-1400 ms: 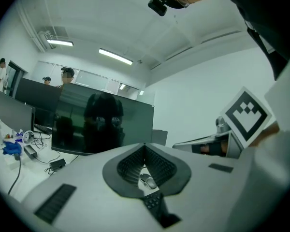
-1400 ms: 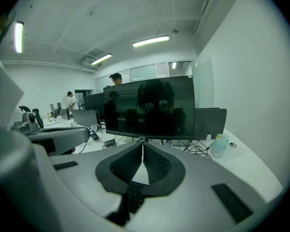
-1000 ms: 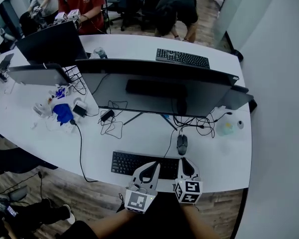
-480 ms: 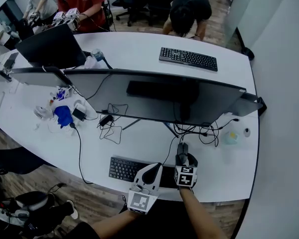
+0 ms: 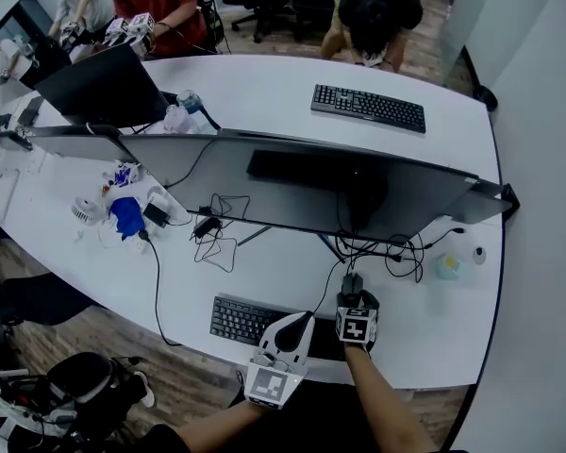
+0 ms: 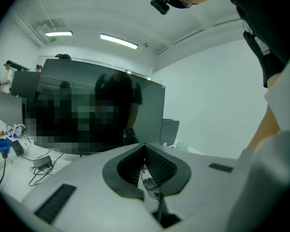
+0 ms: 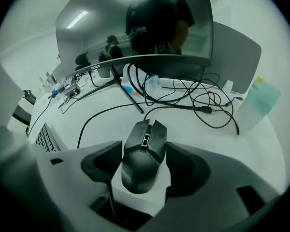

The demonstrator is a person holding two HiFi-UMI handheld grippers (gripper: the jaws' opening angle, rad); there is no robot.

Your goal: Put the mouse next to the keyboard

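Now holds the right gripper (image 5: 355, 302) with jaws wide, just opened, pads clear of the mouse (image 7: 143, 158) lying between them on the desk (image 5: 424, 333). Shows the keyboard (image 5: 245, 319) just left of that gripper, cables (image 7: 203, 100) beyond its tips. Carries the left gripper (image 6: 145, 146) closed, empty, alongside.

Head view: mouse (image 5: 350, 278) is mostly hidden under right gripper (image 5: 356, 299), whose jaws have just been opening with the mouse between them; only its nose shows. Keyboard (image 5: 238, 317) right end is covered by left gripper (image 5: 300, 320). Right gripper view: keyboard is cut to one corner by the gripper body. Left gripper view: small dark bit (image 6: 149, 182) beyond the closed jaws, too small to tell.
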